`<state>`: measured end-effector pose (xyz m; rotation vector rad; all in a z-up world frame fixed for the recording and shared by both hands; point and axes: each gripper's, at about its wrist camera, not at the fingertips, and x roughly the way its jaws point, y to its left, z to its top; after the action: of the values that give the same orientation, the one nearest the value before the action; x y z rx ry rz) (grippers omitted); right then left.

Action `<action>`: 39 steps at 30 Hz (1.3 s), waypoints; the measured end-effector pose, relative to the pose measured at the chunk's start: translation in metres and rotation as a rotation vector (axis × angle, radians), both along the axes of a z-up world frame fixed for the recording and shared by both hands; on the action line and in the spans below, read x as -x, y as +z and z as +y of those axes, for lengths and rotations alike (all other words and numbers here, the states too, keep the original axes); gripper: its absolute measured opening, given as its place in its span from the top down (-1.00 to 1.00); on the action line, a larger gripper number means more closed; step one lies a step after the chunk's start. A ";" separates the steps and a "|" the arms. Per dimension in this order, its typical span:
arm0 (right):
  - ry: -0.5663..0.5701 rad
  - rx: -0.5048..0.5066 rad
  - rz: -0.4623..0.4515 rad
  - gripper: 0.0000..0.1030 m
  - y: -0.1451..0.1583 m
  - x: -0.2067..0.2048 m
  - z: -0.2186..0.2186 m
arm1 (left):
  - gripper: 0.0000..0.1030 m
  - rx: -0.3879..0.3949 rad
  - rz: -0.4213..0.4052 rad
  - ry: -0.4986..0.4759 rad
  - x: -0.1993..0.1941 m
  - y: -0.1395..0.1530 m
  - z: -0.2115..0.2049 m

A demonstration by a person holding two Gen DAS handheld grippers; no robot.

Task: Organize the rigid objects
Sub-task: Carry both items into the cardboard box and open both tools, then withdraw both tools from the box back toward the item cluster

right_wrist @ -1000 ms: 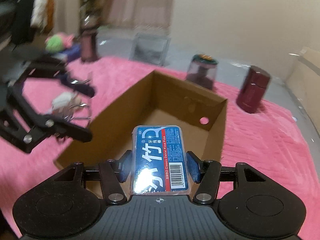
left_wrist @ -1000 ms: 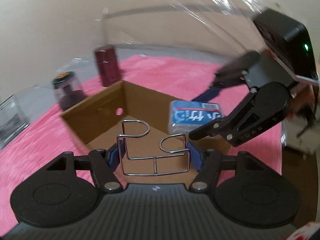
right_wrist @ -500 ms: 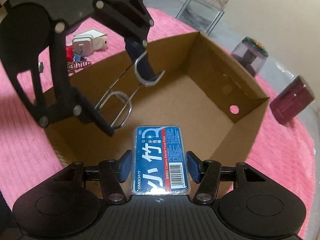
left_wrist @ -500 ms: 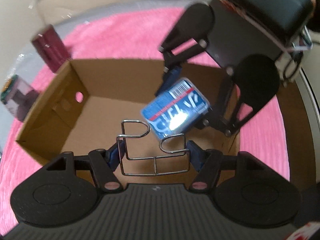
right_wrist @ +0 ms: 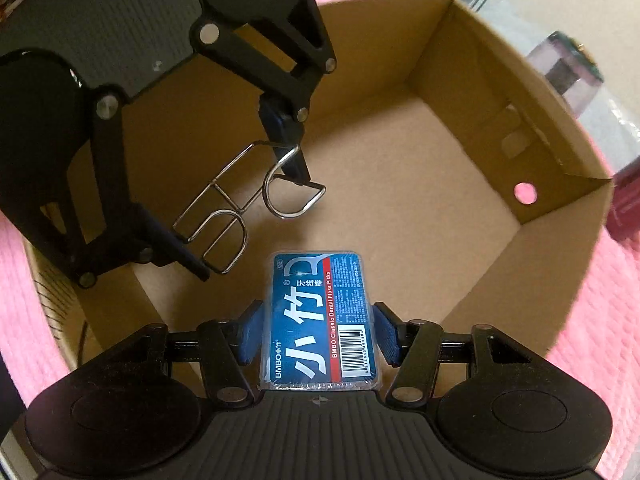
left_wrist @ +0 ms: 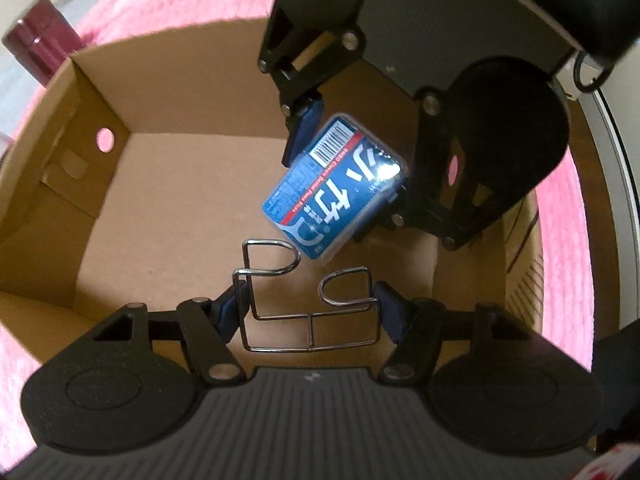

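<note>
You have lowered both hand-held grippers into the cardboard box (left_wrist: 100,208): your left hand-held gripper (left_wrist: 308,308) clamps the wire rack (left_wrist: 308,320), your right hand-held gripper (right_wrist: 318,340) the floss-pick box (right_wrist: 320,320), both ready to release.

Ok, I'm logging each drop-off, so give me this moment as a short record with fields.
left tool: shut on wire rack
right tool: shut on floss pick box
position: both tools point down into the cardboard box, items not yet set down
box floor: bare where visible
surface: pink cloth
outside box: dark red container
</note>
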<state>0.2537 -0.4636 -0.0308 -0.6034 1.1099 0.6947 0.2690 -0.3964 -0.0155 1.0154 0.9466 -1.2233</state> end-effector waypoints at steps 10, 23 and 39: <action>0.004 0.025 0.054 -0.05 -0.018 -0.013 -0.005 | -0.23 -0.049 0.020 -0.023 -0.008 -0.010 -0.011; -0.008 0.019 0.035 -0.04 -0.017 -0.010 -0.001 | -0.24 -0.087 0.006 -0.022 -0.002 -0.015 -0.016; -0.061 -0.043 -0.072 -0.04 0.017 0.010 -0.012 | -0.24 -0.030 -0.031 0.020 -0.003 -0.003 -0.009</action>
<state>0.2433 -0.4754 -0.0133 -0.5516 1.0396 0.6383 0.2717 -0.4058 -0.0190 1.0438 0.9508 -1.1768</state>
